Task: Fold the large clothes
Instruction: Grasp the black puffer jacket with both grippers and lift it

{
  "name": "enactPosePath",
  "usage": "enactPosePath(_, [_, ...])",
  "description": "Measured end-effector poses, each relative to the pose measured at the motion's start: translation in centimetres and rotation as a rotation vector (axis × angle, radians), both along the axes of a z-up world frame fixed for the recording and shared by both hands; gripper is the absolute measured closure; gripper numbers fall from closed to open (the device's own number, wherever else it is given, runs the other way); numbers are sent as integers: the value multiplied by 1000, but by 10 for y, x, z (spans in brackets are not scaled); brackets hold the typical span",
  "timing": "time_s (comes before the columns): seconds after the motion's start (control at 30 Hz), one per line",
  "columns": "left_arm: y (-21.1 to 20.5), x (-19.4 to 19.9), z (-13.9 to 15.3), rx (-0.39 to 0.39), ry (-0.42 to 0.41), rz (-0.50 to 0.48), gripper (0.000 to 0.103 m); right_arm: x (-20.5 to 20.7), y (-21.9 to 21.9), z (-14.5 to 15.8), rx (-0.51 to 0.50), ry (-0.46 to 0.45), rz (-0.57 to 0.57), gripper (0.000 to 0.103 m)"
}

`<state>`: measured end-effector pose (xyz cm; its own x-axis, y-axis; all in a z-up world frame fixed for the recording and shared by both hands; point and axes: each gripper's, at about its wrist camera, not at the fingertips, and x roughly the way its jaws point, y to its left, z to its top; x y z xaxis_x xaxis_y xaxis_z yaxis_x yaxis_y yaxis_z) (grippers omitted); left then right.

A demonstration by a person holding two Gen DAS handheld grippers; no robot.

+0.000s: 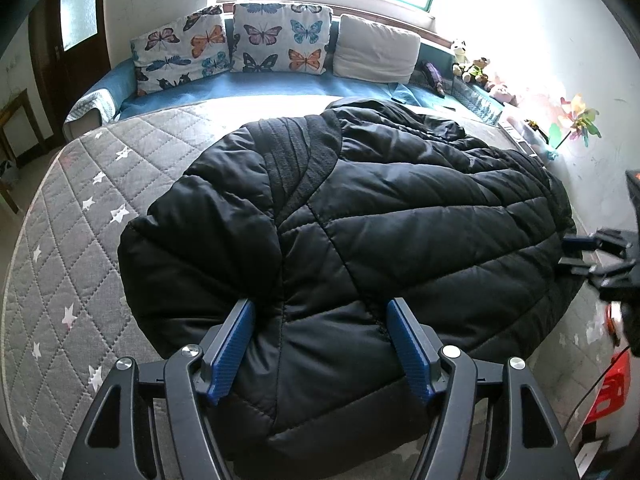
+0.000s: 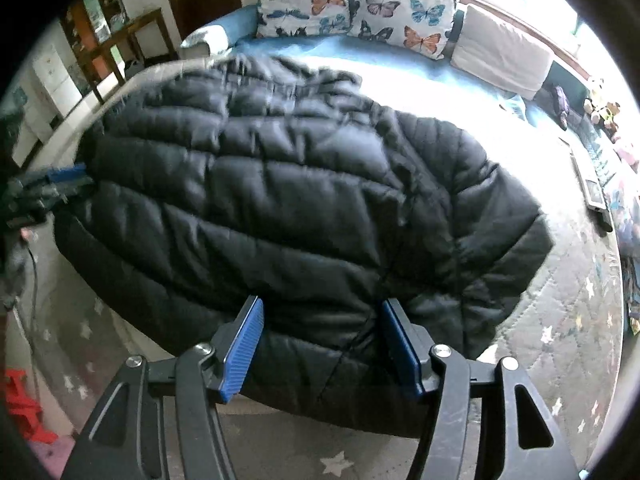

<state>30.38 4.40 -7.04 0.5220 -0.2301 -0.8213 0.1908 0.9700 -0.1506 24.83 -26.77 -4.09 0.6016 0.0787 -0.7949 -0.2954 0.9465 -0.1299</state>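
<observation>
A black quilted puffer jacket (image 1: 360,216) lies bunched across the grey star-patterned mattress (image 1: 80,208). My left gripper (image 1: 320,308) is tilted down over the jacket's near edge. It is open, its blue pads (image 1: 234,352) flanking a puffy bulge of fabric. My right gripper (image 2: 322,308) is open the same way over another part of the jacket (image 2: 300,200), with fabric between its blue pads (image 2: 244,348). Each gripper also shows in the other view: the right gripper (image 1: 576,254) at the jacket's right edge, the left gripper (image 2: 68,182) at its left edge. The far end of the jacket is blurred in the right wrist view.
Two butterfly cushions (image 1: 276,38) and a plain beige cushion (image 1: 376,48) lean under the window on a blue cover (image 1: 260,88). Soft toys (image 1: 472,66) and a pinwheel (image 1: 576,120) line the right wall. A red object (image 1: 610,392) sits low right. A wooden chair (image 2: 120,52) stands left.
</observation>
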Motion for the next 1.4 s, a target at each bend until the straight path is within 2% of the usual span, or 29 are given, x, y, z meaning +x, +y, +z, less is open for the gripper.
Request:
enactPosePath(0.1, [0, 2, 0, -5, 2, -4, 30, 6, -10, 20, 6, -53, -33, 37])
enactPosePath(0.2, [0, 2, 0, -5, 0, -6, 30, 30, -27, 29, 35, -55, -95, 37])
enactPosePath(0.37, [2, 2, -2, -5, -1, -13, 29, 68, -36, 17, 77, -44, -152, 37])
enactPosePath(0.53, [3, 2, -3, -15, -4, -17, 29, 82, -40, -6, 102, 15, -170, 37])
enactPosePath(0.7, [5, -1, 3, -32, -14, -23, 26, 74, -43, 6, 109, -18, -146, 36])
enactPosePath(0.8, [14, -10, 19, -77, -29, -13, 26, 52, -52, 22, 143, -79, -141, 36])
enactPosePath(0.97, [50, -28, 62, -183, -127, 50, 25, 18, -75, 37, 212, -117, -133, 35])
enactPosePath(1.03, [67, -30, 69, -217, -139, 88, 15, 11, -84, 36, 271, -102, -137, 32])
enactPosePath(1.13, [87, -31, 65, -249, -117, 136, 15, 2, -101, 27, 346, -78, -148, 27])
enactPosePath(1.23, [104, -30, 49, -290, -54, 176, 15, 4, -118, 13, 430, -33, -160, 25])
enactPosePath(1.4, [123, -24, 14, -411, 27, 222, 15, 15, -136, -9, 592, 46, -182, 24])
